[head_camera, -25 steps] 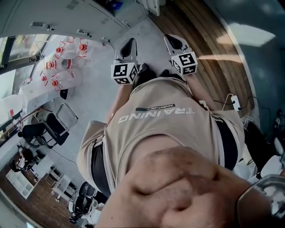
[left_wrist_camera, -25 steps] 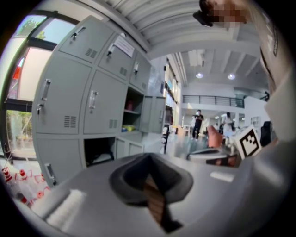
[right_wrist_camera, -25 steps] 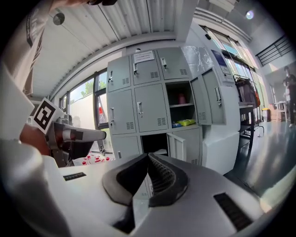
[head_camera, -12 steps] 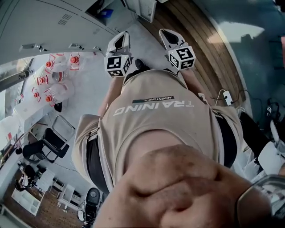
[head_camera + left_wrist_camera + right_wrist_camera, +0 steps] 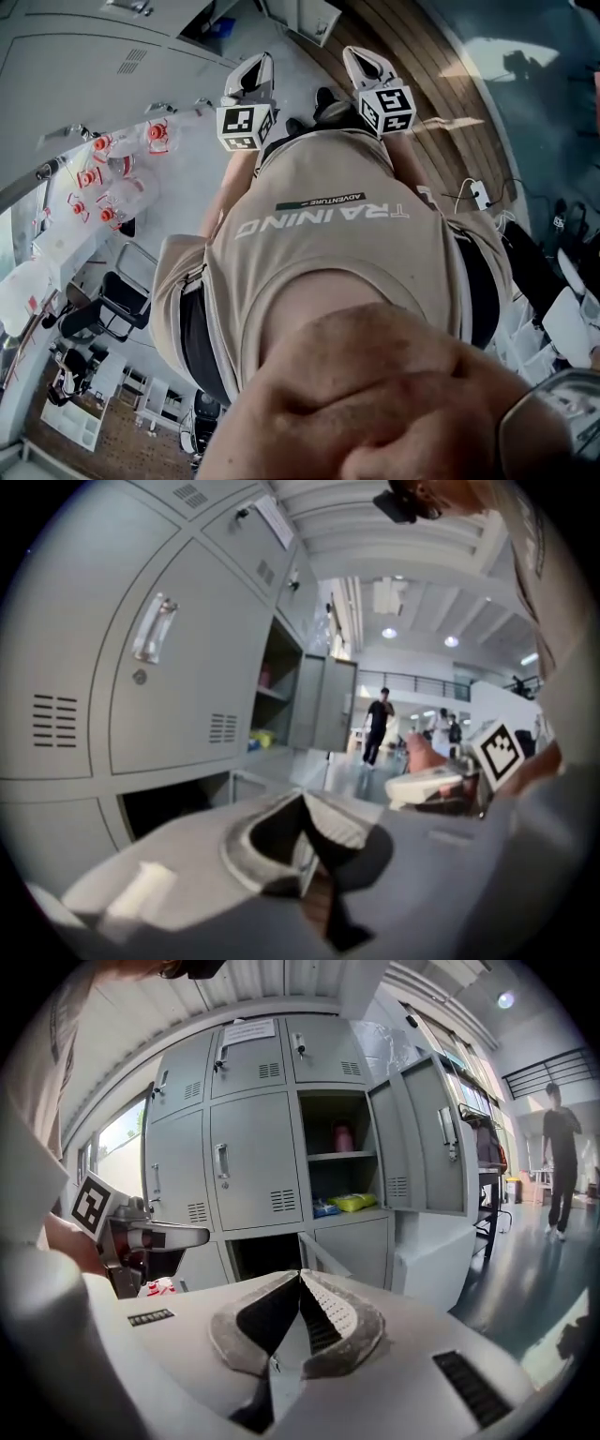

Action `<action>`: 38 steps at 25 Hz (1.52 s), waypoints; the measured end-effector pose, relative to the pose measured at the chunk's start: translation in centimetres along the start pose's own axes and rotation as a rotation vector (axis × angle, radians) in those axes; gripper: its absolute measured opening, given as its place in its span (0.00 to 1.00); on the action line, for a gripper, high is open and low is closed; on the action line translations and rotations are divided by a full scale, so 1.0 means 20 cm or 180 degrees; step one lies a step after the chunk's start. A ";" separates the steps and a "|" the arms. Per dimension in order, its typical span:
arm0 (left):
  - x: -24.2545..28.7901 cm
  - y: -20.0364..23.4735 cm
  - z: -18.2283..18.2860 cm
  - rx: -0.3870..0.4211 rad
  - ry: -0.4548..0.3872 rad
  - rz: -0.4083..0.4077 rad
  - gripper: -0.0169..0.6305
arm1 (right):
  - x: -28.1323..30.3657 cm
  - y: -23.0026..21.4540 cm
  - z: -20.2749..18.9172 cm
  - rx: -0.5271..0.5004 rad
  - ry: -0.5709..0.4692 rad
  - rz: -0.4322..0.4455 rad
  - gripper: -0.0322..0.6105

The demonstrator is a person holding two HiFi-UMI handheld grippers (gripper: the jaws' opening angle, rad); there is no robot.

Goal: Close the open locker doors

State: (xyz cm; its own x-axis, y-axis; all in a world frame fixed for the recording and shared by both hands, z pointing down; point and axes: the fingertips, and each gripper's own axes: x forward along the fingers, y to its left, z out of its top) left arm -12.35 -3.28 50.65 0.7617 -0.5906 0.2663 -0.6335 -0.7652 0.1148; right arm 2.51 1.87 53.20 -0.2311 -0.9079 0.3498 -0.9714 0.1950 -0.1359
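Currently both tools are closed and hold nothing: the left tool (image 5: 302, 801) and the right tool (image 5: 300, 1277) each have their jaw tips pressed together. Both point toward the grey lockers (image 5: 248, 1147). At the centre of the right gripper view, a middle locker door (image 5: 427, 1138) stands open to the right. Its compartment shows a pink bottle (image 5: 343, 1136) on the shelf and a yellow packet (image 5: 354, 1202) below it. Under this, a lower door (image 5: 323, 1252) is open too, beside a dark compartment (image 5: 262, 1252).
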 end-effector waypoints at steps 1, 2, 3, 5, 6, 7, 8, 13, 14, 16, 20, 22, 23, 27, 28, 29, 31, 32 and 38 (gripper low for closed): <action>0.04 0.02 0.00 0.0002 0.0024 0.0008 0.02 | 0.05 -0.03 0.01 -0.0028 -0.0010 0.0029 0.07; 0.08 0.04 -0.01 0.0006 0.0056 0.0013 0.02 | 0.09 -0.06 0.02 -0.0055 -0.0029 0.0058 0.07; 0.12 0.05 0.00 0.0006 0.0091 0.0026 0.02 | 0.13 -0.09 0.04 -0.0089 -0.0048 0.0085 0.07; 0.18 0.08 0.02 -0.0006 0.0144 0.0105 0.02 | 0.20 -0.15 0.07 -0.0160 -0.0060 0.0135 0.07; 0.20 0.09 0.05 -0.0013 0.0151 0.0151 0.02 | 0.23 -0.19 0.08 -0.0186 -0.0052 0.0168 0.07; 0.22 0.09 0.07 -0.0012 0.0149 0.0185 0.02 | 0.26 -0.22 0.09 -0.0209 -0.0028 0.0209 0.07; 0.25 0.09 0.08 0.0003 0.0153 0.0210 0.02 | 0.30 -0.26 0.08 -0.0232 0.0018 0.0250 0.07; 0.38 0.11 0.07 0.0020 0.0295 0.0369 0.02 | 0.47 -0.41 -0.02 -0.0279 0.0239 0.0396 0.07; 0.40 0.11 0.07 -0.0004 0.0305 0.0414 0.02 | 0.49 -0.43 -0.06 -0.0280 0.0298 0.0432 0.07; 0.42 0.11 0.07 -0.0071 0.0303 0.0505 0.02 | 0.53 -0.47 -0.12 -0.0286 0.0411 0.0503 0.07; 0.43 0.12 0.07 -0.0143 0.0314 0.0615 0.02 | 0.56 -0.48 -0.17 -0.0328 0.0482 0.0677 0.07; 0.42 0.14 0.06 -0.0150 0.0333 0.0658 0.02 | 0.57 -0.46 -0.18 -0.0351 0.0488 0.0773 0.07; 0.41 0.15 0.06 -0.0162 0.0343 0.0689 0.02 | 0.57 -0.45 -0.18 -0.0354 0.0500 0.0814 0.07; 0.34 0.23 0.06 -0.0209 0.0313 0.0885 0.02 | 0.61 -0.37 -0.19 -0.0347 0.0520 0.1011 0.07; 0.32 0.25 0.06 -0.0232 0.0303 0.0947 0.02 | 0.62 -0.33 -0.20 -0.0360 0.0522 0.1077 0.07; 0.29 0.27 0.05 -0.0267 0.0294 0.1008 0.02 | 0.62 -0.29 -0.20 -0.0391 0.0534 0.1146 0.07; 0.23 0.28 0.02 -0.0338 0.0274 0.1106 0.02 | 0.62 -0.23 -0.22 -0.0500 0.0585 0.1288 0.07; 0.21 0.29 0.01 -0.0357 0.0268 0.1138 0.02 | 0.63 -0.20 -0.22 -0.0554 0.0610 0.1354 0.07; 0.09 0.39 -0.03 -0.0500 0.0160 0.1205 0.02 | 0.66 0.02 -0.20 -0.0592 0.0714 0.1551 0.07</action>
State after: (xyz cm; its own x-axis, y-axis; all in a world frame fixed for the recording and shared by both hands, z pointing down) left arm -15.93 -10.11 52.53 0.4658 -0.8067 0.3637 -0.8837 -0.4456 0.1433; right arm -1.13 -8.59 61.41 -0.6416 -0.5993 0.4787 -0.7381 0.6522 -0.1726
